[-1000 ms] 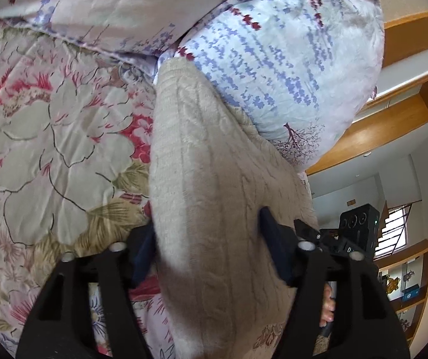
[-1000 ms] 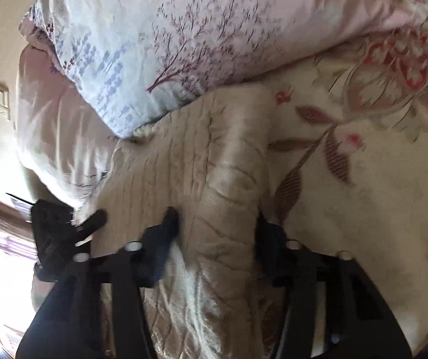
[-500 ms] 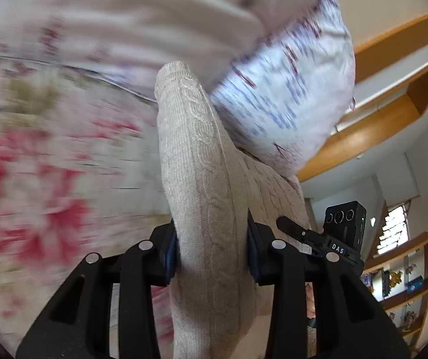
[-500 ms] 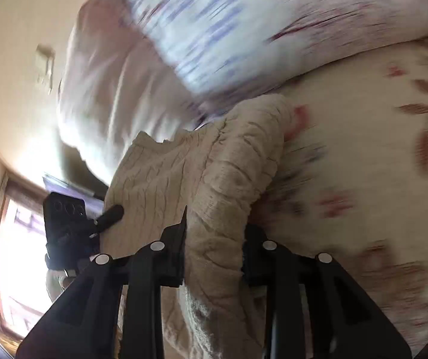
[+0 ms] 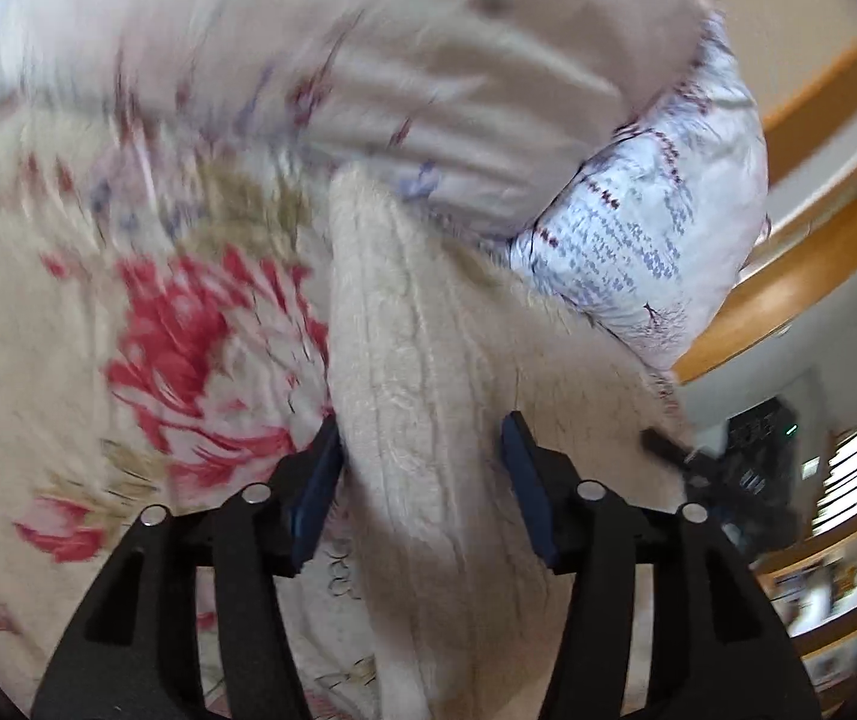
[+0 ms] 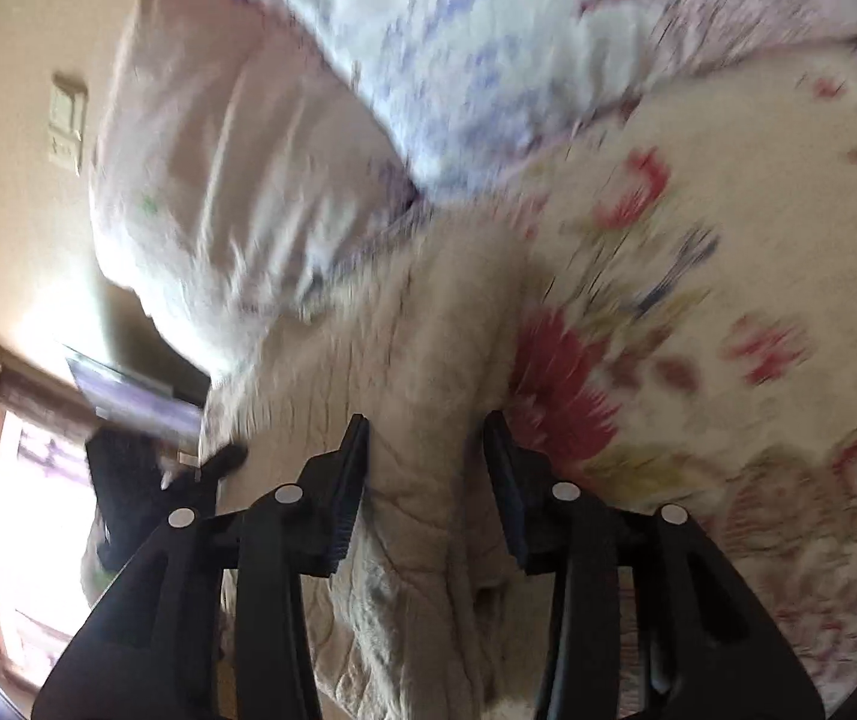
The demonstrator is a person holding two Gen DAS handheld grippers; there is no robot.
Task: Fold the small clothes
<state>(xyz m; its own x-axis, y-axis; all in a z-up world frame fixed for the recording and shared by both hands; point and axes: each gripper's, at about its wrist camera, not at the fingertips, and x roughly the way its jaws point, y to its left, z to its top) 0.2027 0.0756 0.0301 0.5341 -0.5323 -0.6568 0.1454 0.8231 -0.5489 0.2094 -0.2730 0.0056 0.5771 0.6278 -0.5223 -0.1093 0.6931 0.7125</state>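
Observation:
A cream cable-knit sweater (image 5: 422, 372) is held up off the floral bedspread (image 5: 146, 330). My left gripper (image 5: 422, 462) is shut on one bunched edge of it, with the blue pads pressing both sides. My right gripper (image 6: 425, 462) is shut on the other bunched edge of the sweater (image 6: 428, 336). The cloth spans between the two grippers. Each view shows the other gripper as a dark blurred shape at its outer side. Both views are motion-blurred.
Two pillows in pale floral covers (image 5: 638, 240) (image 6: 236, 180) lie just beyond the sweater. The floral bedspread (image 6: 728, 300) spreads to the side. Wooden shelving (image 5: 800, 276) and a window (image 6: 26, 480) are in the background.
Both grippers closed on the sweater's edges and lifted it off the bed. They keep moving, and more bedspread now shows under the cloth.

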